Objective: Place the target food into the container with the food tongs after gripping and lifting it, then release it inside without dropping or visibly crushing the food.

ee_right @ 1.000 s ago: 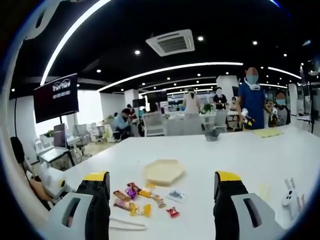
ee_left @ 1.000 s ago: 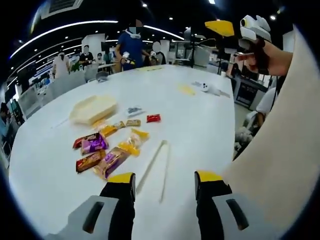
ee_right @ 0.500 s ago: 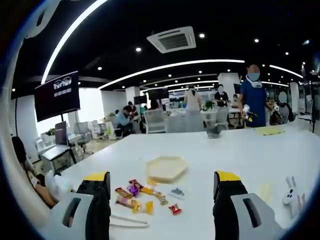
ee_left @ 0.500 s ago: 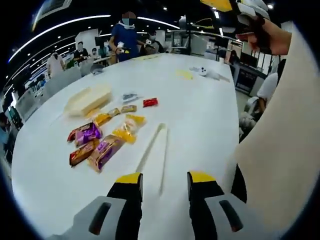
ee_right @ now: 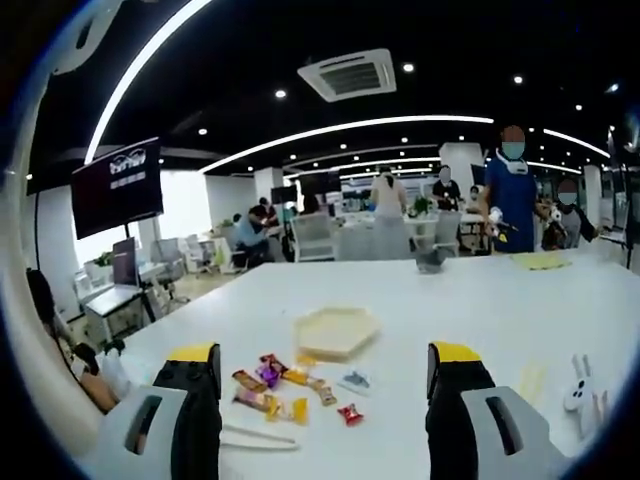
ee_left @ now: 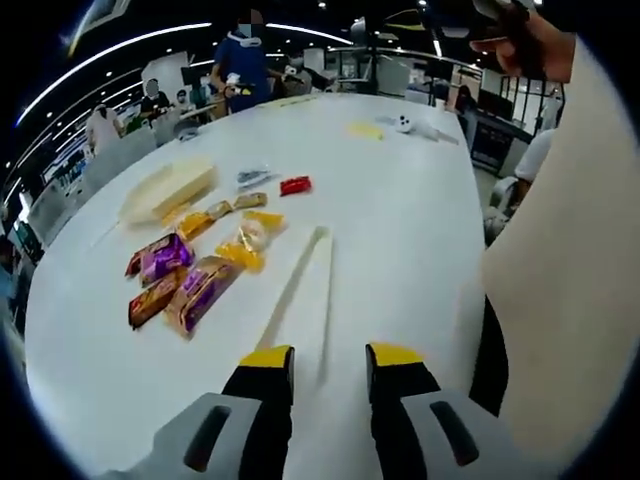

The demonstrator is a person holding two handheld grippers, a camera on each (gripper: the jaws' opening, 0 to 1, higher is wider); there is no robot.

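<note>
Cream food tongs (ee_left: 300,295) lie on the white table (ee_left: 400,230), their near end just ahead of my left gripper (ee_left: 330,358), which is open with a narrow gap and nothing in it. Left of the tongs lie several wrapped snacks: a purple packet (ee_left: 165,258), a brown one (ee_left: 200,290), a yellow one (ee_left: 245,240) and a small red one (ee_left: 295,185). The beige hexagonal container (ee_left: 165,190) sits beyond them. My right gripper (ee_right: 325,360) is held high and wide open, looking down on the container (ee_right: 335,330), snacks (ee_right: 280,390) and tongs (ee_right: 250,437).
A white rabbit toy (ee_right: 580,390) and a yellow sheet (ee_right: 540,262) lie on the far part of the table. Several people (ee_right: 510,200) stand or sit beyond it, among chairs. A sleeve (ee_left: 560,250) covers the right of the left gripper view.
My left gripper has come lower and closer to the tongs, and its jaws have narrowed. The right gripper has barely moved and stays wide open.
</note>
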